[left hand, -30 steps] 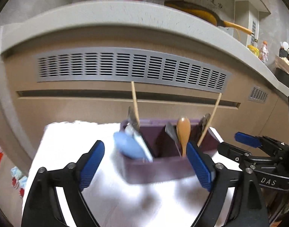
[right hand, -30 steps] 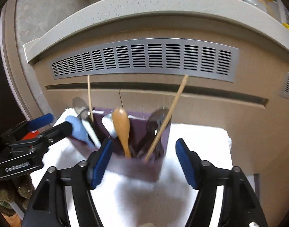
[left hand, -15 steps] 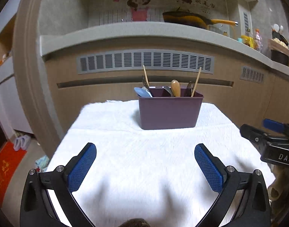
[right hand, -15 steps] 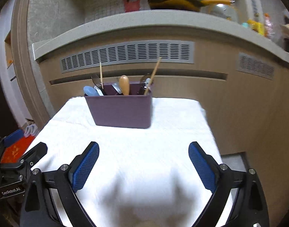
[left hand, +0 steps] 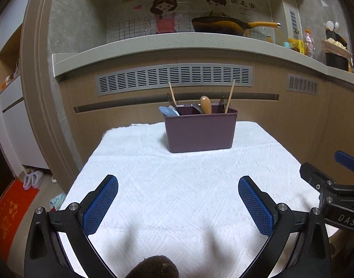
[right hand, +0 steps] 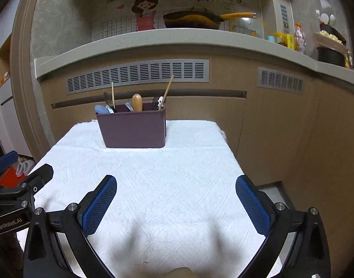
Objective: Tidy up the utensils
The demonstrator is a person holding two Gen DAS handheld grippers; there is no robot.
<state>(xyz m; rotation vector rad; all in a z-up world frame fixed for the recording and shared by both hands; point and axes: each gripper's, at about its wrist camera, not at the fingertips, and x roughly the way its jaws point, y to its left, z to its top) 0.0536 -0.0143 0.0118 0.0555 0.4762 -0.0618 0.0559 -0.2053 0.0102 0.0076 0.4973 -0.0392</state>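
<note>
Left wrist view: the left gripper is hanging wide apart over the white cloth, grasping nothing. The purple utensil box is standing far ahead, holding spoons and chopsticks. The right gripper, just finished spreading, is gaping empty too.

- The white cloth on the desk lies bare from the near edge to the purple caddy; a gripper can pass freely over this part.
- The caddy stands at the far middle of the cloth, and the chopsticks and the wooden spoon rise above its rim, so the way in from above is crowded.
- Bare cloth lies on both sides of the caddy.
- Just behind the caddy the cabinet front blocks the way, and the countertop hangs over it.
- The left gripper and the right gripper have wide jaws with nothing between them, side by side over the near cloth.
</note>
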